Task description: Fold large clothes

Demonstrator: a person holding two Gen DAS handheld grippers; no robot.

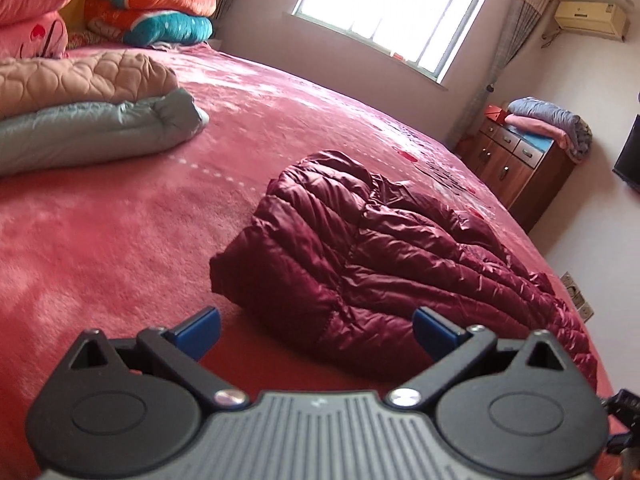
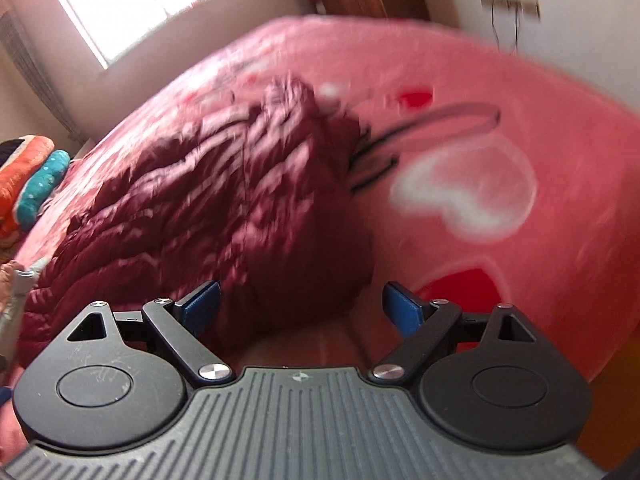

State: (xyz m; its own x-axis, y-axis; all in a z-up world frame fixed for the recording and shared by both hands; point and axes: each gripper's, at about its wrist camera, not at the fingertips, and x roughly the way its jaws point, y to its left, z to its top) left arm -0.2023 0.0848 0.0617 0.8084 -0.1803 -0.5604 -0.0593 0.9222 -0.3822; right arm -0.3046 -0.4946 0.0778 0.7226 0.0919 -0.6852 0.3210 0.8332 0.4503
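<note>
Folding had not yet been finished, by my reading: the dark maroon quilted puffer jacket (image 1: 384,256) lay crumpled and partly doubled on the pink plush bed cover (image 1: 120,240), toward its right half. Both claws hung above it, empty. The left claw (image 1: 316,328) stood spread, its 2 blue pads clear of the fabric; the right claw (image 2: 301,305) was likewise spread, though its view was blurred. The next move probably called for pinching 1 hem or corner each and drawing it across. Beyond lay a folded beige and grey quilt (image 1: 92,116), a bright window (image 1: 396,12) and a wooden cabinet (image 1: 516,168).
</note>
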